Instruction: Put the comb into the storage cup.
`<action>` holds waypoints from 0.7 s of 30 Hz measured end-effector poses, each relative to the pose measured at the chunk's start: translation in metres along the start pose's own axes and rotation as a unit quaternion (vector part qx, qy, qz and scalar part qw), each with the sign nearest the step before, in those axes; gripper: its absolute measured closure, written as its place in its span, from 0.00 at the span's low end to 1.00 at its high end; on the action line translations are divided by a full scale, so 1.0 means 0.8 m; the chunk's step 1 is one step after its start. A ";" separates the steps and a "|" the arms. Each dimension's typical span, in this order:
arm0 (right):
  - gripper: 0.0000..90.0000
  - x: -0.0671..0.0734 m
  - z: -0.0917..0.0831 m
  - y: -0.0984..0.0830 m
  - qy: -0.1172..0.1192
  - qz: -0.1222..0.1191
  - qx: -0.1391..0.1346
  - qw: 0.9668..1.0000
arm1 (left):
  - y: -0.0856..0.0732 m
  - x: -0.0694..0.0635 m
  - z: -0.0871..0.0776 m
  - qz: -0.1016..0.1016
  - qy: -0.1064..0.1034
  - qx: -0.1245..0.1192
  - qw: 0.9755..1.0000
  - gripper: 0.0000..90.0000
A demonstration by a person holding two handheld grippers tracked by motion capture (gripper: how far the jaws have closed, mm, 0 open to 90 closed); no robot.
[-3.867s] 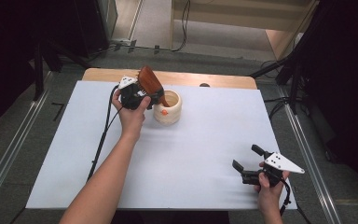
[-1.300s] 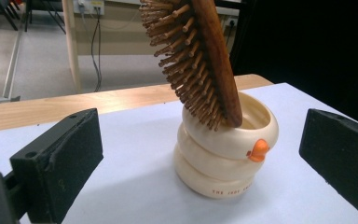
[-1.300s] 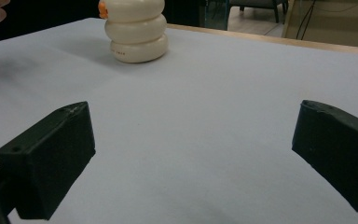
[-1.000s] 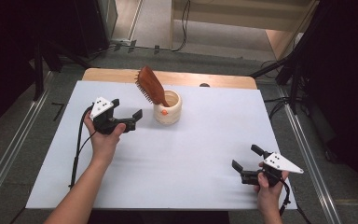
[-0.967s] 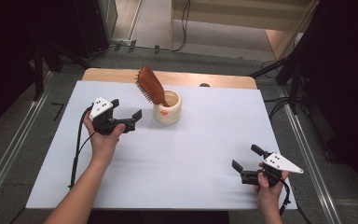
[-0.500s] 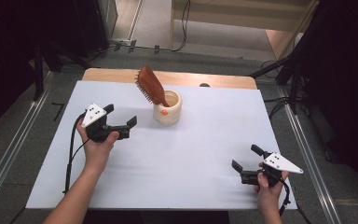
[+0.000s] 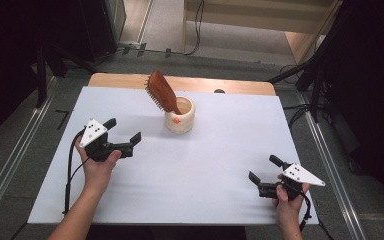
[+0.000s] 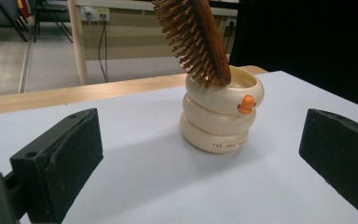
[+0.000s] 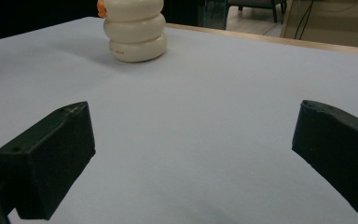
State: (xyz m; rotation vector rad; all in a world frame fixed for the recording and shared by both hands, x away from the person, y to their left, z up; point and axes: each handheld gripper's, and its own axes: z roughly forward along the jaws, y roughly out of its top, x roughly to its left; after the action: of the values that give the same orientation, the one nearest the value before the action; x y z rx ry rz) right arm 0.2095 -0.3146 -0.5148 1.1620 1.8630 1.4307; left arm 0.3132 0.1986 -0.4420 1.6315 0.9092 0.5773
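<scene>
A cream ringed cup [image 7: 180,116] with a small orange duck on its front stands at the back middle of the white table. A brown wooden hairbrush [image 7: 161,92] stands in it, head up and leaning left. In the left gripper view the cup [image 8: 220,114] and the brush [image 8: 193,39] are ahead, between the jaws but well beyond them. My left gripper [image 7: 124,136] is open and empty, left of the cup. My right gripper [image 7: 263,175] is open and empty near the front right corner. Its view shows the cup [image 9: 135,30] far off.
The white table sheet [image 7: 205,165] has a wooden strip [image 7: 125,81] along its far edge. Metal rails run along the floor on both sides. Cables trail from each gripper.
My left gripper let go of the hairbrush, which now stands in the cup, and has drawn back left and toward the front, open. The right gripper has stayed put.
</scene>
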 end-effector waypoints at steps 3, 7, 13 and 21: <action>0.00 0.000 0.000 0.000 -0.001 -0.001 -0.001 1.000 | -0.003 0.000 -0.006 0.001 0.001 0.001 1.000 0.00; 0.00 0.000 0.000 0.000 -0.001 -0.001 -0.001 1.000 | -0.008 0.001 -0.012 0.004 0.004 0.000 1.000 0.00; 0.00 0.000 0.000 0.000 -0.002 -0.001 -0.001 1.000 | -0.014 0.004 -0.024 0.005 0.008 -0.001 1.000 0.00; 0.00 0.000 0.000 0.000 -0.003 -0.001 0.000 1.000 | -0.021 0.006 -0.042 0.011 0.016 0.000 1.000 0.00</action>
State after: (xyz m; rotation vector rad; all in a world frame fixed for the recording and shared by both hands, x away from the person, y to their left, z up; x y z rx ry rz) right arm 0.2094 -0.3143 -0.5150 1.1626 1.8591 1.4251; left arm 0.2855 0.2233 -0.4500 1.6376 0.9144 0.6205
